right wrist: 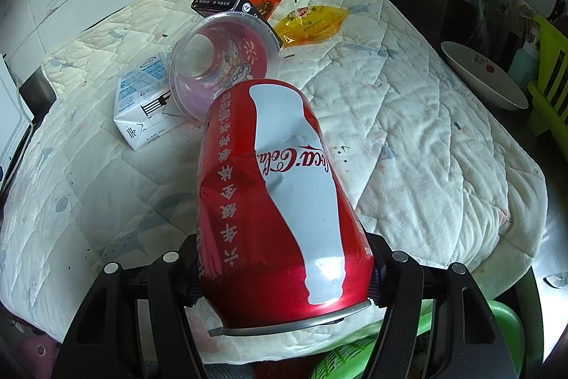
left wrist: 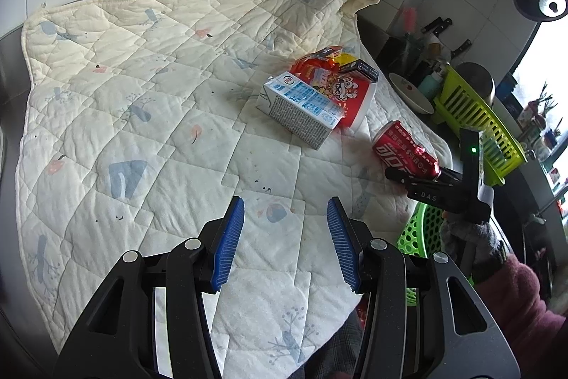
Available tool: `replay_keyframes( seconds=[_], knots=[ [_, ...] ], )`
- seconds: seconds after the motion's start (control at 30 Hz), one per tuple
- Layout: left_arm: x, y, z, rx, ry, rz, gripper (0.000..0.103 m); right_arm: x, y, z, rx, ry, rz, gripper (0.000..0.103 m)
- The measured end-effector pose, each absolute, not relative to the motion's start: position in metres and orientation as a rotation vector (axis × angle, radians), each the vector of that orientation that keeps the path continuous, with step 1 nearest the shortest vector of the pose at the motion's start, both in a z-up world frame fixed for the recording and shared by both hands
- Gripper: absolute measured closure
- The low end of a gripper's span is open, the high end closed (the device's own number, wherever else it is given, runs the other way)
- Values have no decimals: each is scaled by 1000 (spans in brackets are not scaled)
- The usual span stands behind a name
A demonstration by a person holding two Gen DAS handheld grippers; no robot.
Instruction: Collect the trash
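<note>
A dented red cola can (right wrist: pixel 284 201) is clamped between the jaws of my right gripper (right wrist: pixel 284 286) and held above the cloth's near edge. In the left wrist view the same can (left wrist: pixel 404 153) sits in the right gripper (left wrist: pixel 408 166), over a green basket (left wrist: pixel 426 229). My left gripper (left wrist: pixel 285 201) hovers open over the quilted cloth (left wrist: pixel 142 95) with nothing between its blue pads. Farther back lie a milk carton (left wrist: pixel 301 111), a red cup (left wrist: pixel 351 95) on its side, a black box (left wrist: pixel 358 68), an orange wrapper (right wrist: pixel 266 2) and a yellow wrapper (right wrist: pixel 312 25).
A white bowl (right wrist: pixel 486 77) and a lime dish rack (left wrist: pixel 475 123) stand to the right of the cloth, with knives behind them. A gloved hand (left wrist: pixel 475 237) holds the right gripper. Tiled wall runs along the back.
</note>
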State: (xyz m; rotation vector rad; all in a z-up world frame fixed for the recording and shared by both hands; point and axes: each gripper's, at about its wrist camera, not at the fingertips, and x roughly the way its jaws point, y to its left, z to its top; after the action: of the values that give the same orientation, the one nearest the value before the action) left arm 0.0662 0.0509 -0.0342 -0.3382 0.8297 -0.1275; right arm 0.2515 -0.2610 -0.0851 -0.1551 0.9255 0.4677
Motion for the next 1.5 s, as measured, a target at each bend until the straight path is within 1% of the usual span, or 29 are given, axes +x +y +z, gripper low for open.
replay_keyframes(
  seconds=[1.5],
  knots=[
    [65,57,-35,-349,830,-120,54,252,-261,-86,-154,925,467,39]
  ],
)
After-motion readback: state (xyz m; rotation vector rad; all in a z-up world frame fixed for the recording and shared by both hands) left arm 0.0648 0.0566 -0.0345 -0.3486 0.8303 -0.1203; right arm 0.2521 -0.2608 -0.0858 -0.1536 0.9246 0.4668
